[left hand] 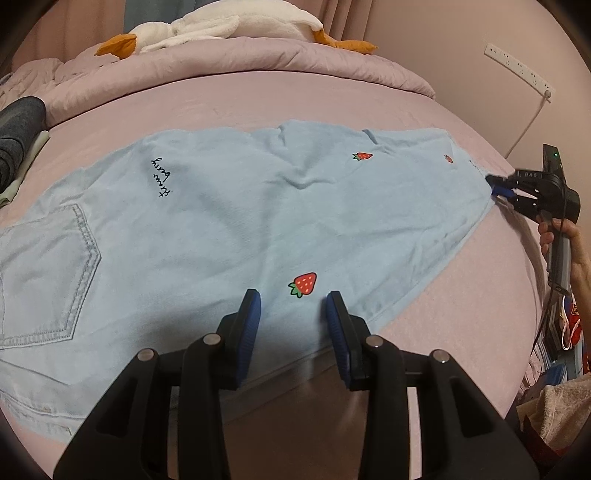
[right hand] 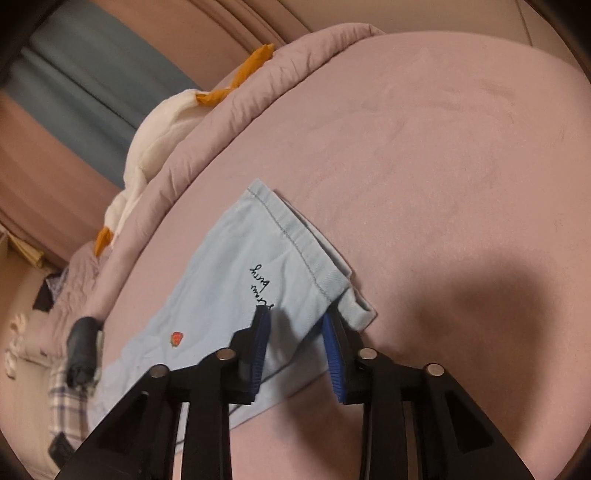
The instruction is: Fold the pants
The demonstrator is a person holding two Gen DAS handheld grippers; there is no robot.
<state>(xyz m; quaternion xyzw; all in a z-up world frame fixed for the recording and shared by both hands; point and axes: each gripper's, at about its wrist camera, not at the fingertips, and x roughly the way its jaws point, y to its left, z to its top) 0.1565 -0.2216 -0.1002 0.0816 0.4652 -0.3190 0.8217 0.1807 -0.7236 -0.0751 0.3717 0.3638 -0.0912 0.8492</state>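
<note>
Light blue pants [left hand: 221,206] with strawberry prints lie spread flat across the pink bed [left hand: 258,107], back pocket [left hand: 48,273] at the left. My left gripper [left hand: 293,299] stands open over the near edge of the pants, just below a strawberry [left hand: 303,284], with nothing pinched. My right gripper [left hand: 496,188] sits at the leg hem on the far right. In the right wrist view the pants [right hand: 229,280] end in a stitched hem; the right gripper [right hand: 295,315] has its jaws apart with the hem corner lying between them, pads not pressing it.
A rolled pink quilt [left hand: 258,55] and a white plush goose [left hand: 207,26] lie at the back of the bed. Dark folded clothes [left hand: 18,129] sit at the left edge. A person's hand [left hand: 554,236] holds the right gripper. Clutter [left hand: 554,369] stands beside the bed, right.
</note>
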